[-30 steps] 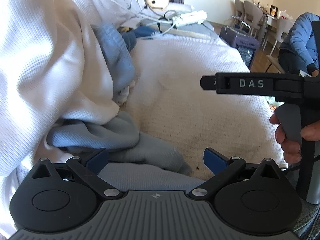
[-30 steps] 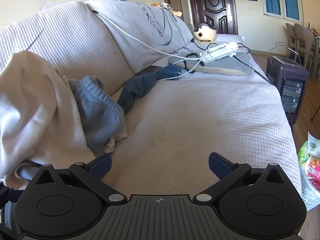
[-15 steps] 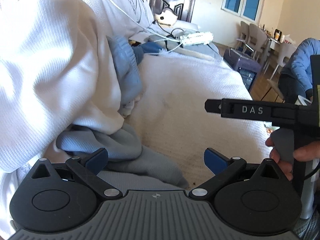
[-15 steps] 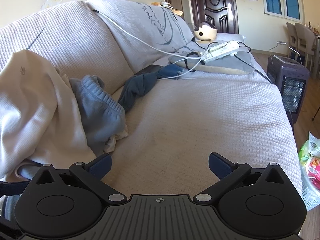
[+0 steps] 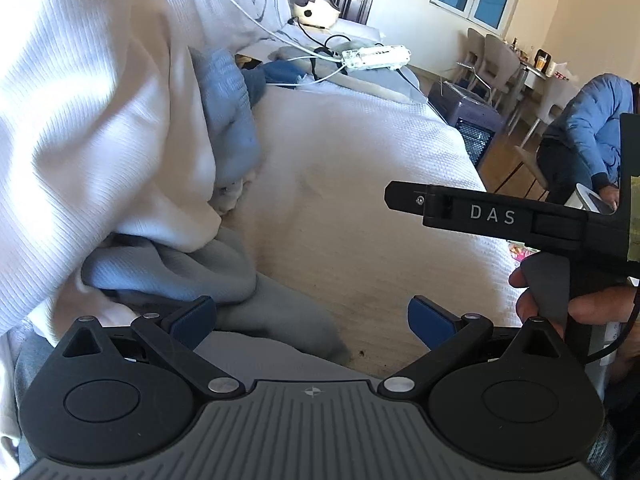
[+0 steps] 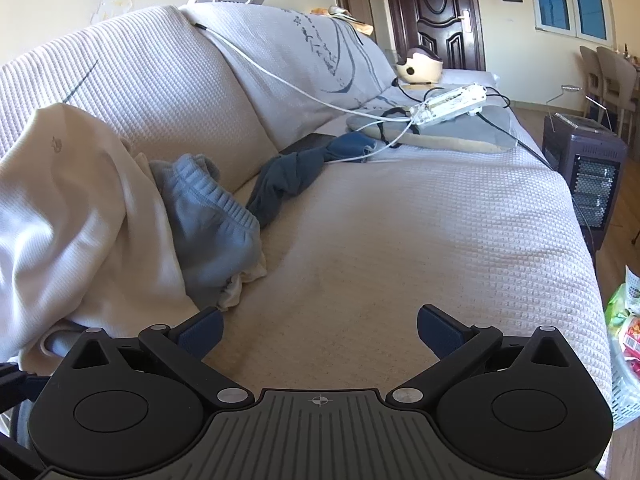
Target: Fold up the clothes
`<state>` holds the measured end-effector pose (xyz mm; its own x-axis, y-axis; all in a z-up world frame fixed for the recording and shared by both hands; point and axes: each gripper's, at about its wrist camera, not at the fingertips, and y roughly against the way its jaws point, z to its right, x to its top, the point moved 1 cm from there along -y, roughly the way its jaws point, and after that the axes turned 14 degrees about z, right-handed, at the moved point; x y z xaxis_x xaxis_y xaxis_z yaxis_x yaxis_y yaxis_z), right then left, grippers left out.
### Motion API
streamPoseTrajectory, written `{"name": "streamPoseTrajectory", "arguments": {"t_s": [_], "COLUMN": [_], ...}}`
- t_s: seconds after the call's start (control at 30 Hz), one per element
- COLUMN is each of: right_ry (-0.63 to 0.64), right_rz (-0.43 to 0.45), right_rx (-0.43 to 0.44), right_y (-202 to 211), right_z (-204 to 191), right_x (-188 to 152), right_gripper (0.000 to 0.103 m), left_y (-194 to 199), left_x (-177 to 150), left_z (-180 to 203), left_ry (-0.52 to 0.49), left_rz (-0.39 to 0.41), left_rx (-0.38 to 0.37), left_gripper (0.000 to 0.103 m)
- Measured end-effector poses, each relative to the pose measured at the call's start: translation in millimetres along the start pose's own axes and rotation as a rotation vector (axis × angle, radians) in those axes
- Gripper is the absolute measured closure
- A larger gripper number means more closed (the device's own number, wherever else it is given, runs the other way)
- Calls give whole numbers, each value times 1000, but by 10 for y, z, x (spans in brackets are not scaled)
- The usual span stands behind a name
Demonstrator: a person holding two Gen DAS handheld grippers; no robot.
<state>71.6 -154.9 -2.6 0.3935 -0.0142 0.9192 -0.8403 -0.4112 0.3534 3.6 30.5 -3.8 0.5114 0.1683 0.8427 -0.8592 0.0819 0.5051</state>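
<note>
A heap of clothes lies on the left of the sofa: a white knit garment (image 5: 92, 120) (image 6: 68, 216) on top, a light blue ribbed garment (image 5: 228, 116) (image 6: 208, 216) beside it, and a grey-blue garment (image 5: 224, 280) under the white one. My left gripper (image 5: 312, 316) is open, its left fingertip at the edge of the grey-blue garment, holding nothing. My right gripper (image 6: 320, 326) is open over the bare sofa seat (image 6: 380, 240), right of the heap. Its side also shows in the left wrist view as a black bar marked DAS (image 5: 492, 214), held by a hand (image 5: 580, 304).
A dark blue garment (image 6: 288, 180) lies further back on the seat. Behind it sit a grey cushion (image 6: 440, 132), a white power strip (image 6: 448, 104) and white cables. A dark heater (image 6: 584, 168) stands off the sofa's right edge. A person in a blue jacket (image 5: 588, 128) sits at right.
The left wrist view has tilted up and drawn slightly nearer the heap; the right gripper's bar sits lower in it. The right wrist view has barely shifted. Both grippers stay open.
</note>
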Motion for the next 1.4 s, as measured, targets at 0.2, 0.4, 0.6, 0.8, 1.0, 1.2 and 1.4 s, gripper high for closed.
{"name": "streamPoseTrajectory", "arguments": {"t_s": [0.2, 0.4, 0.6, 0.8, 1.0, 1.2, 1.4], "right_ry": [-1, 3, 1, -3, -39, -19, -7], "right_rz": [0, 3, 1, 21, 47, 55, 40], "right_rx": [6, 12, 12, 37, 91, 149, 143], "right_y": [-12, -8, -7, 64, 166, 216, 180], "right_z": [-8, -19, -18, -48, -67, -160, -184], "right_x": [5, 11, 16, 39, 74, 76, 61], "right_gripper": [0, 0, 0, 0, 0, 0, 0], "left_y": [89, 170, 285, 544, 800, 1010, 718], "left_x": [114, 299, 388, 512, 649, 958, 1056], "left_z": [-16, -181, -370, -640, -854, -787, -630], "left_ry": [-40, -15, -10, -23, -30, -135, -240], "left_rz": [67, 104, 113, 171, 234, 332, 324], "left_rx": [26, 100, 172, 283, 334, 358, 325], "left_gripper": [0, 0, 0, 0, 1, 1, 4]}}
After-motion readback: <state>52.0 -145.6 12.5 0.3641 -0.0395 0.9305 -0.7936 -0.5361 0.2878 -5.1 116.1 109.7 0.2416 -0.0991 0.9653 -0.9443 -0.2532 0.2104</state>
